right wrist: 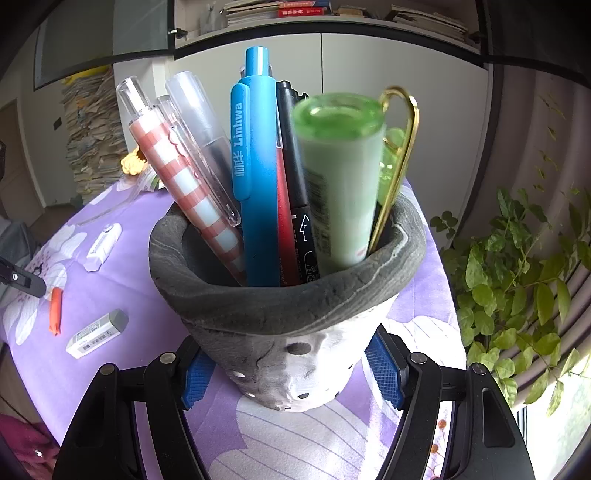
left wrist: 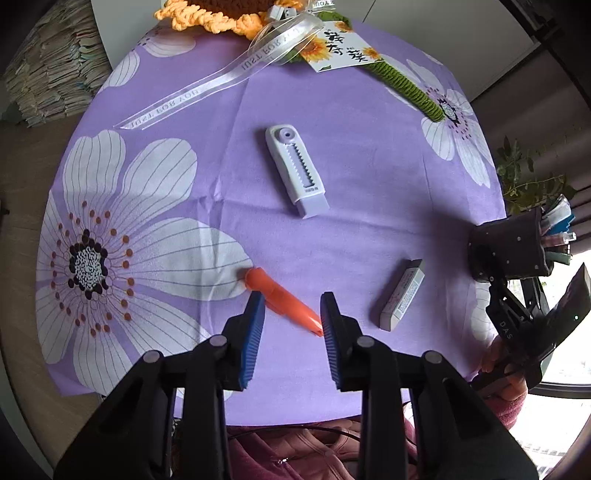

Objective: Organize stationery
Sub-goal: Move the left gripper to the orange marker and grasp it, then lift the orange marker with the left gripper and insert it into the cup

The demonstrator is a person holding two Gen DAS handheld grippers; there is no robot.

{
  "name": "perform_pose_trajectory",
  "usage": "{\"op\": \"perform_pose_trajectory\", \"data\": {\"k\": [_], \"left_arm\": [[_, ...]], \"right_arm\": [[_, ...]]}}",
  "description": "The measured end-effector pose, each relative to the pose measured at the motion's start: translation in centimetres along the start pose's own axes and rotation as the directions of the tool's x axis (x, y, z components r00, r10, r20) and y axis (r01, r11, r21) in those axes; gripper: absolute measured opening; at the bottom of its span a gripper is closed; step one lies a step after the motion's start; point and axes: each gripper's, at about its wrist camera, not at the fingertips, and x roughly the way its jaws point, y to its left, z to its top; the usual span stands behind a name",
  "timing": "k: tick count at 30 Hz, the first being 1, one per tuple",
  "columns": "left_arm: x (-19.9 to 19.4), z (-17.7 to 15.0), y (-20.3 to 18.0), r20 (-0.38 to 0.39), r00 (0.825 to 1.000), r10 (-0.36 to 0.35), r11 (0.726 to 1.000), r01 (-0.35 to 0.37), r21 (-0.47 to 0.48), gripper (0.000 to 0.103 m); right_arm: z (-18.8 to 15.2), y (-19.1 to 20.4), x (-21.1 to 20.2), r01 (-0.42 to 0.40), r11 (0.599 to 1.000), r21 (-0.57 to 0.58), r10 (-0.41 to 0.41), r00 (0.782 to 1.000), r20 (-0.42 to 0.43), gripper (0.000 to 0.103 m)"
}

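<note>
An orange pen-shaped item (left wrist: 282,301) lies on the purple flowered cloth (left wrist: 369,236), and my open left gripper (left wrist: 291,314) straddles it without gripping. A lilac correction tape (left wrist: 295,171) lies farther off, and a grey-and-white eraser (left wrist: 402,295) lies to the right. My right gripper (right wrist: 291,373) is shut on a grey pen pot (right wrist: 288,306) full of pens, a blue pen (right wrist: 256,177) and a green tube (right wrist: 341,177) among them. The pot (left wrist: 509,247) also shows at the right edge of the left wrist view. The right wrist view shows the eraser (right wrist: 98,334) and orange item (right wrist: 56,310) too.
A crocheted sunflower (left wrist: 221,14) with a ribbon (left wrist: 207,81) and a card (left wrist: 343,48) lies at the far edge of the cloth. A green plant (right wrist: 517,266) stands right of the table. Stacked papers (right wrist: 92,129) stand at the back left.
</note>
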Motion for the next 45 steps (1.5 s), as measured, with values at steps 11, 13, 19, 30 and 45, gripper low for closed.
{"op": "perform_pose_trajectory", "data": {"k": [11, 13, 19, 30, 45], "left_arm": [[1.8, 1.8, 0.4, 0.001, 0.998, 0.056, 0.994, -0.056, -0.089, 0.025], [1.9, 1.9, -0.3, 0.007, 0.997, 0.074, 0.996, -0.073, -0.059, 0.014], [2.1, 1.5, -2.5, 0.013, 0.999, 0.050, 0.998, -0.050, 0.047, 0.011], [-4.4, 0.1, -6.8, 0.191, 0.977, -0.098, 0.975, 0.056, 0.213, 0.011], [-11.3, 2.0, -21.3, 0.349, 0.825, -0.445, 0.798, 0.188, 0.572, 0.011]], "right_arm": [[0.0, -0.2, -0.1, -0.005, 1.000, -0.001, 0.005, 1.000, 0.002, 0.073], [0.0, -0.2, 0.0, -0.005, 1.000, 0.000, 0.005, 1.000, 0.002, 0.073], [0.0, -0.2, 0.0, -0.008, 1.000, 0.000, 0.008, 1.000, 0.000, 0.073], [0.0, -0.2, 0.0, -0.008, 1.000, 0.000, 0.008, 1.000, 0.000, 0.073], [0.0, -0.2, 0.0, -0.009, 1.000, 0.000, 0.009, 1.000, 0.001, 0.073]]}}
